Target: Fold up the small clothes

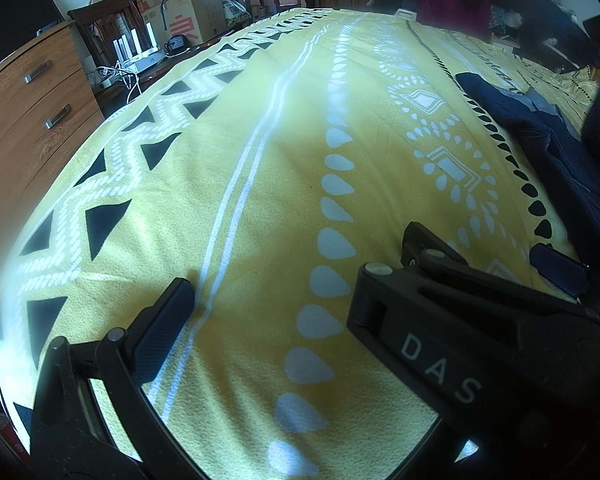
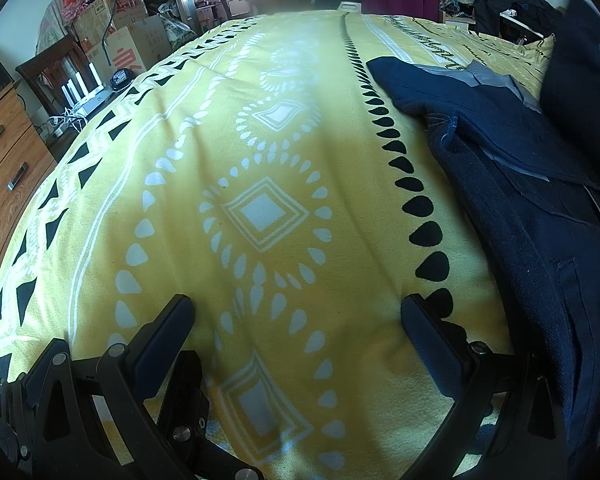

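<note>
1. We hold our left gripper [image 1: 372, 276] wide open with nothing in it, over the yellow patterned cloth [image 1: 260, 160] on the bed.
2. Our right gripper [image 2: 296, 312] is wide open and empty too.
3. The dark blue fuzzy garment [image 2: 520, 168] lies at about two o'clock, rumpled.
4. We think the next job is to reach it, pinch one edge only, then pull it flat before folding.
</note>
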